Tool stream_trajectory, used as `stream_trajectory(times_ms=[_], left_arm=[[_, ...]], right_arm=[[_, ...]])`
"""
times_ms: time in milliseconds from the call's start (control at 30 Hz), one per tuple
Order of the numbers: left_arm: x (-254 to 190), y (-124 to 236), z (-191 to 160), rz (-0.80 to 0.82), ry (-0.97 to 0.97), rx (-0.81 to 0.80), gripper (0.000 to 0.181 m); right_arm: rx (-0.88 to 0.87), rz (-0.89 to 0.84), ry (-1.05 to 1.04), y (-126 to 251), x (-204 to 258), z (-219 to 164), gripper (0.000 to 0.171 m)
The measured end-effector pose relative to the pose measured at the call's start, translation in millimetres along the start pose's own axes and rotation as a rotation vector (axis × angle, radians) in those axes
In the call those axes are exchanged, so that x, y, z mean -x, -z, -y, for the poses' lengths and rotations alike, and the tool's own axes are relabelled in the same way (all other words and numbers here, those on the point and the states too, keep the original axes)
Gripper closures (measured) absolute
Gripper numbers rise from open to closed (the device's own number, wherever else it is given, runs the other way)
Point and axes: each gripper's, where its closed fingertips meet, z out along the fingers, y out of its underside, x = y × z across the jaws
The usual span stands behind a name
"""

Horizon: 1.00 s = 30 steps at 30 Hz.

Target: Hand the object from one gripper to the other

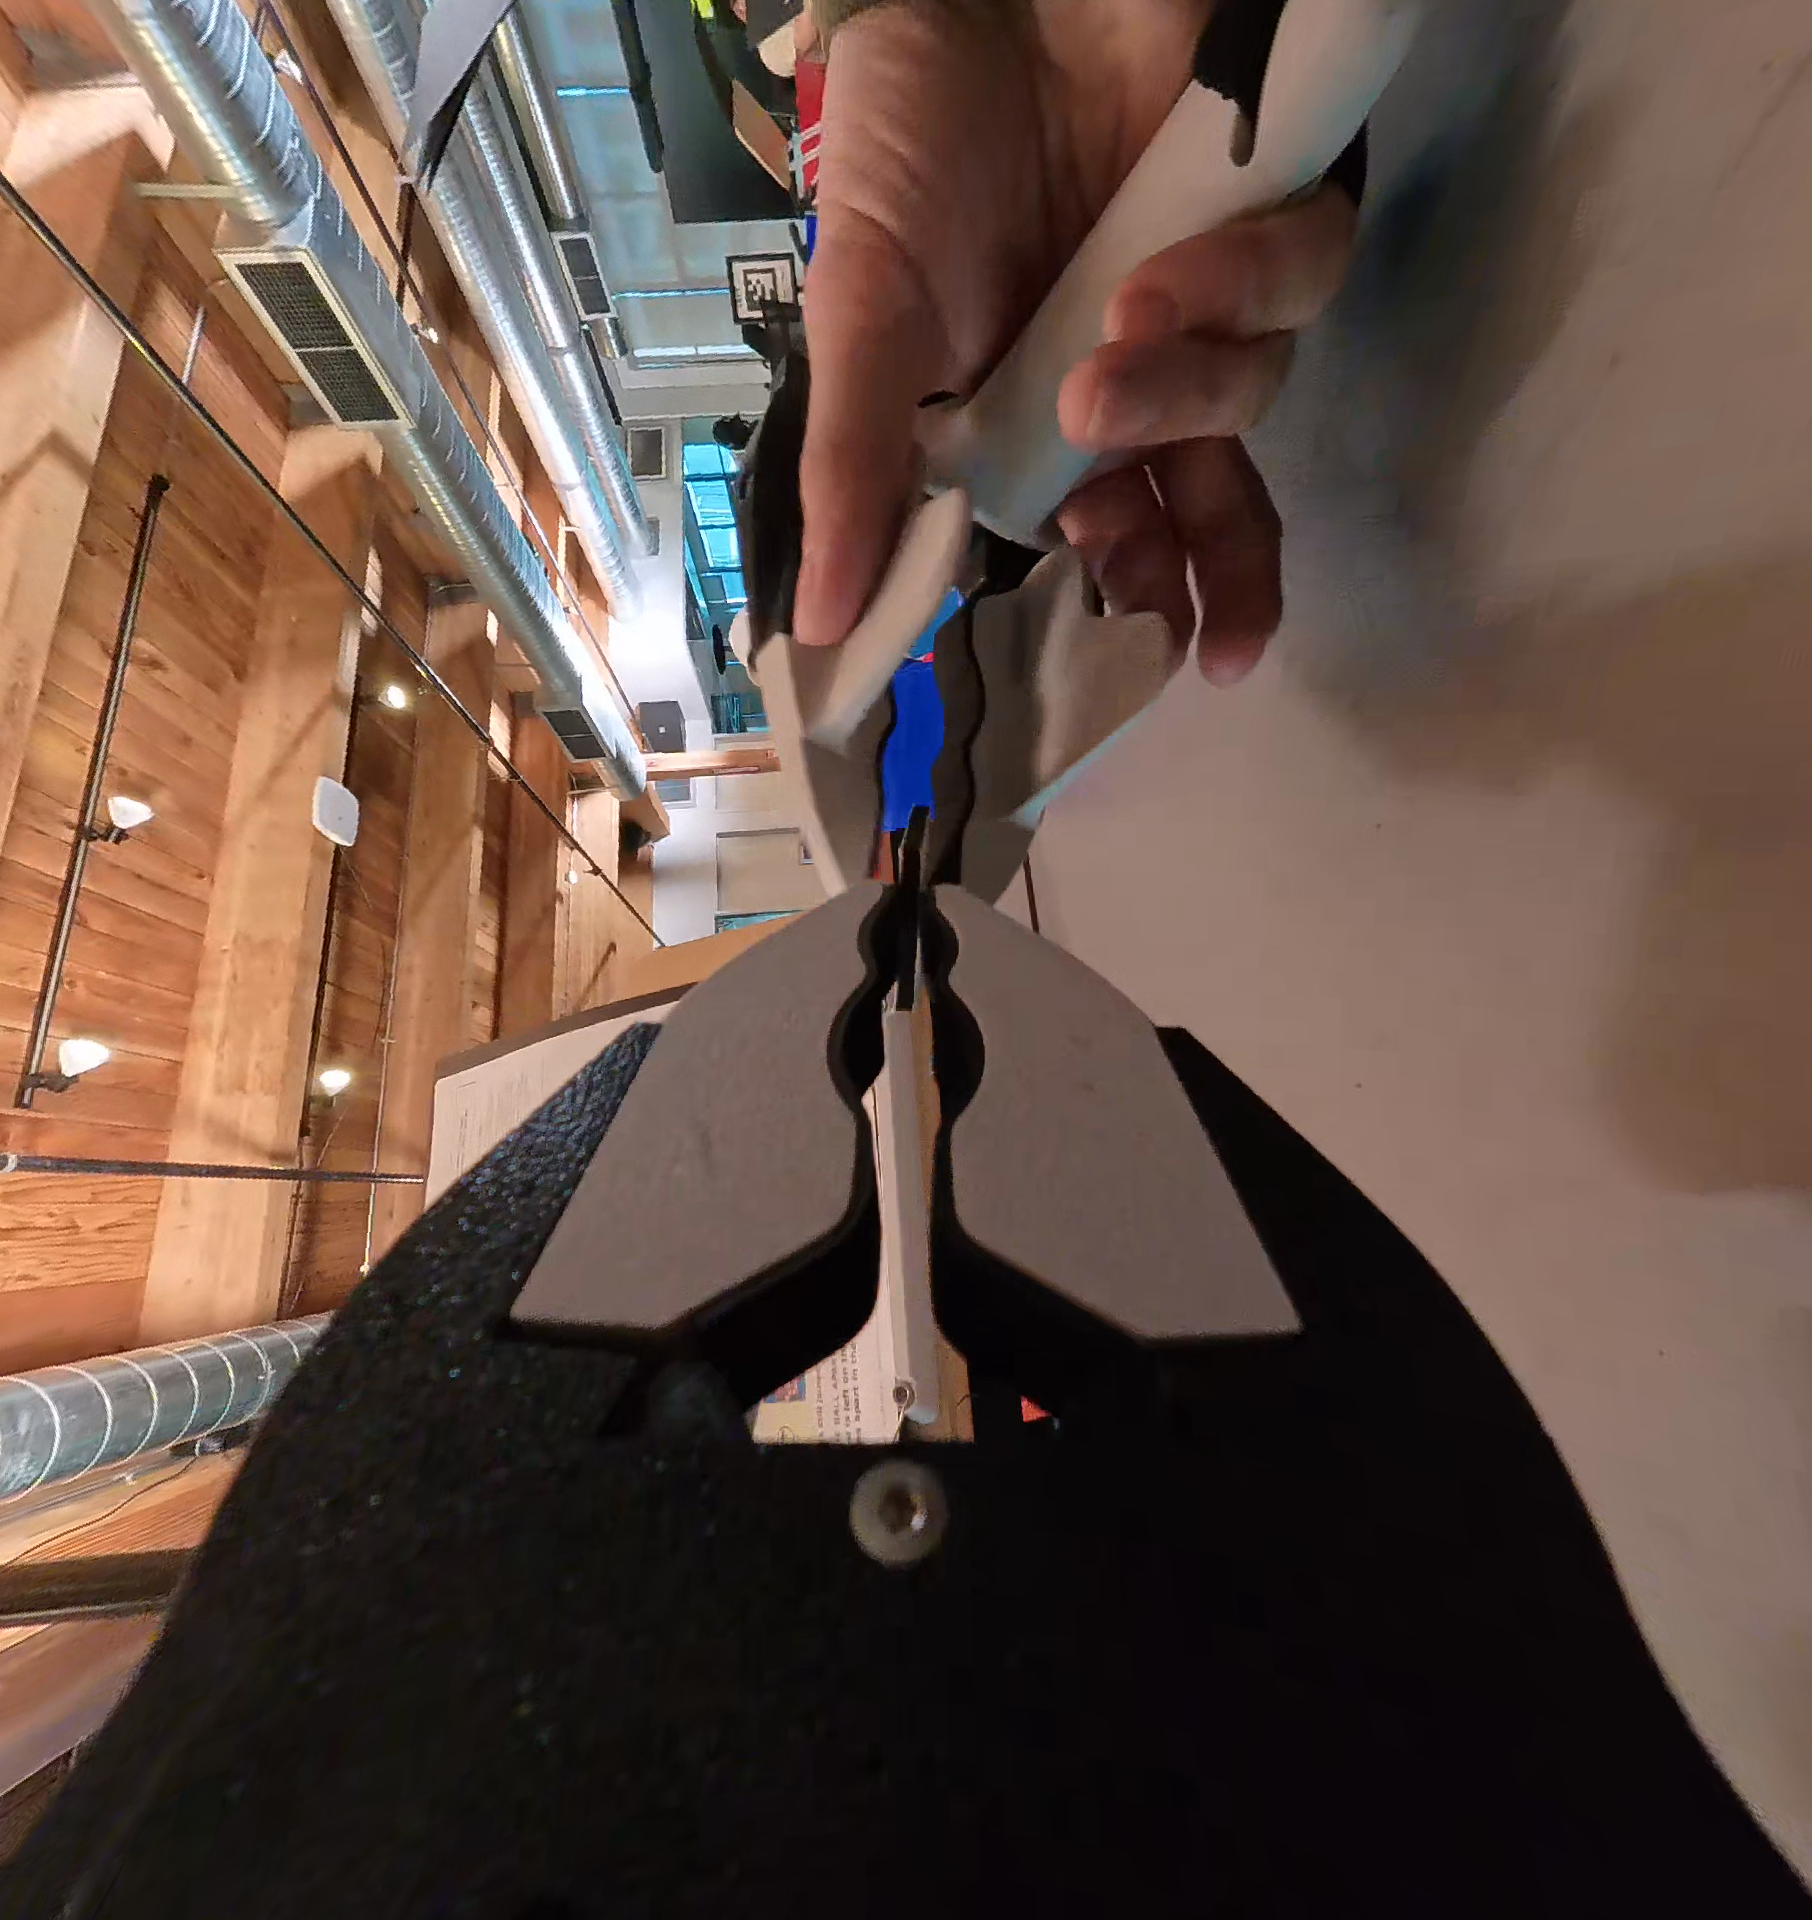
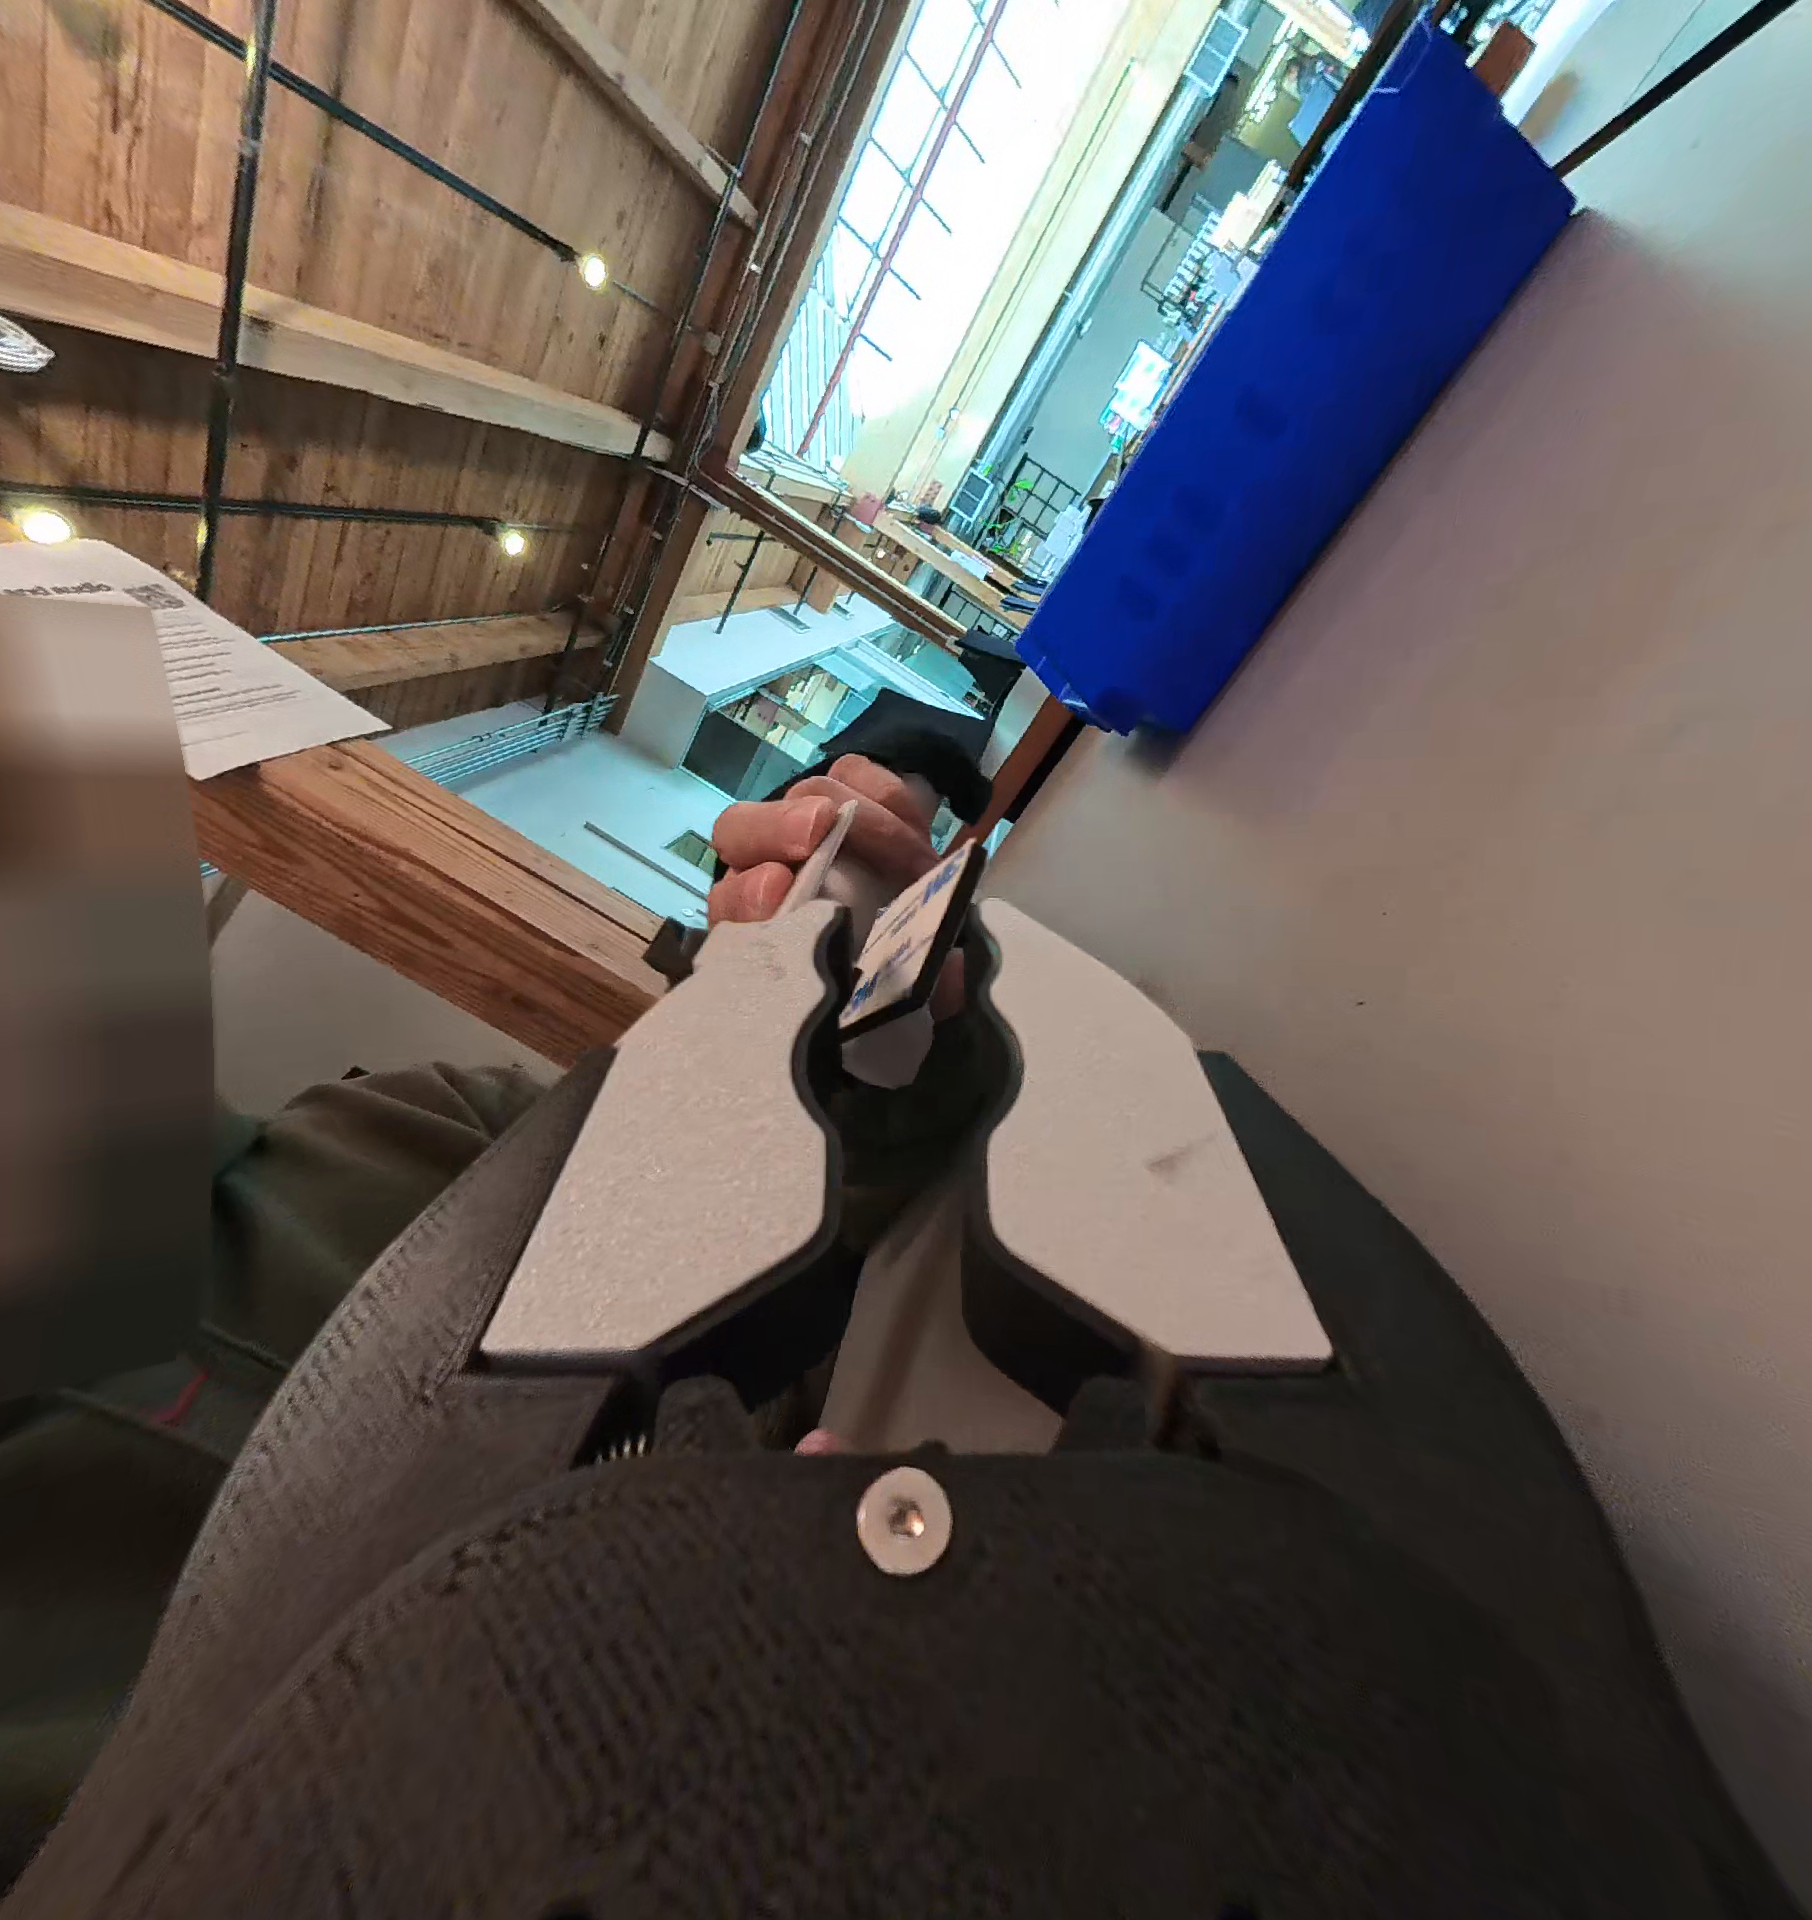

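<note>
Card (image 1: 908,935) between left tool (image 1: 907,925) tips

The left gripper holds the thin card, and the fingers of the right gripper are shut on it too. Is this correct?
No. The right gripper has its fingers open around the card, as the right wrist view shows. The left gripper does hold it.

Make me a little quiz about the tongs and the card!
1. True or false: the left tongs are shut on the thin card.
2. What are the right tongs doing? A) squeezing the card tight, B) open, with the card between them, C) far away from the card.
3. Fill in: the big box on the table is coloured ____.

Key: 1 true; 2 B; 3 blue.
</note>
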Motion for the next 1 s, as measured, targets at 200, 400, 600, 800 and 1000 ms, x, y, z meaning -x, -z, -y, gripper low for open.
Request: stream_trajectory(times_ms=[200,400,600,800,1000], left_arm=[[1,0,-9,0.012,0.018,0.025,0.176],[6,1,-20,0.035,0.419,-0.002,0.152],[27,5,-19,-0.1,1.419,-0.262,0.145],[34,9,-28,-0.251,1.959,-0.467,0.144],[31,12,-20,-0.302,1.914,-0.501,0.159]], right_arm=[[-0.016,0.003,0.064,1,2,5,0.165],[-0.041,-0.085,0.306,1,6,17,0.167],[-0.178,-0.094,0.564,10,27,38,0.168],[-0.204,-0.048,0.721,-1,44,33,0.168],[-0.174,-0.033,0.763,-11,43,23,0.167]])
